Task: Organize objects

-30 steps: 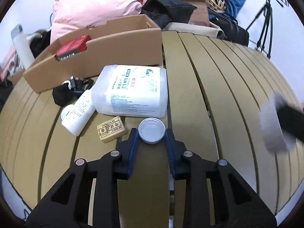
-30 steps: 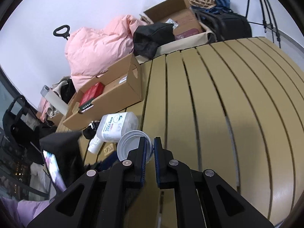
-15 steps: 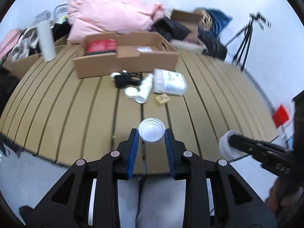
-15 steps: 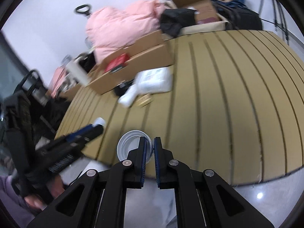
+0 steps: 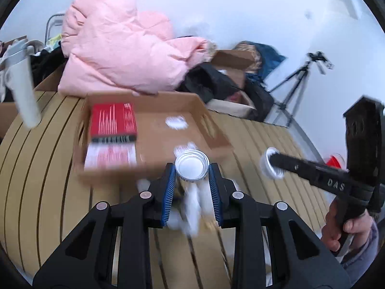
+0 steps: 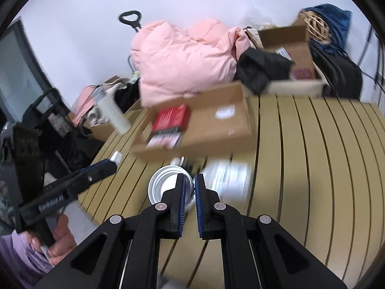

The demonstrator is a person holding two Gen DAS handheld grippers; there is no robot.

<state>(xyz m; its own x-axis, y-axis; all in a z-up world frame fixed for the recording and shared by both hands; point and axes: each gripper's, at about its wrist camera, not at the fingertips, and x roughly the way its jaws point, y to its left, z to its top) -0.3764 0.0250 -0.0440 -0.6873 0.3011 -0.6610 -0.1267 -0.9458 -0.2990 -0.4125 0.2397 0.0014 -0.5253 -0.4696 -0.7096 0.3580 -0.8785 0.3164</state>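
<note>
My left gripper (image 5: pixel 191 168) is shut on a small round white jar (image 5: pixel 191 166), held in the air in front of the open cardboard box (image 5: pixel 154 142). A red book (image 5: pixel 113 122) lies in that box. My right gripper (image 6: pixel 189 187) is shut on the rim of a round white lid (image 6: pixel 166 187), also held above the slatted table (image 6: pixel 312 168). The right gripper with the lid shows in the left wrist view (image 5: pixel 273 162); the left gripper shows in the right wrist view (image 6: pixel 115 159). A blurred white bottle (image 6: pixel 228 178) lies on the table in front of the box.
A pink quilt (image 5: pixel 120 55) is piled behind the box. A white tumbler (image 5: pixel 24 89) stands at the far left. Another cardboard box (image 6: pixel 288 48), black bags and a tripod (image 5: pixel 296 82) are at the back right. Small blurred items lie under my left gripper.
Both grippers have swung back toward the table and closer to the cardboard box, each keeping its hold. The view is now motion-blurred.
</note>
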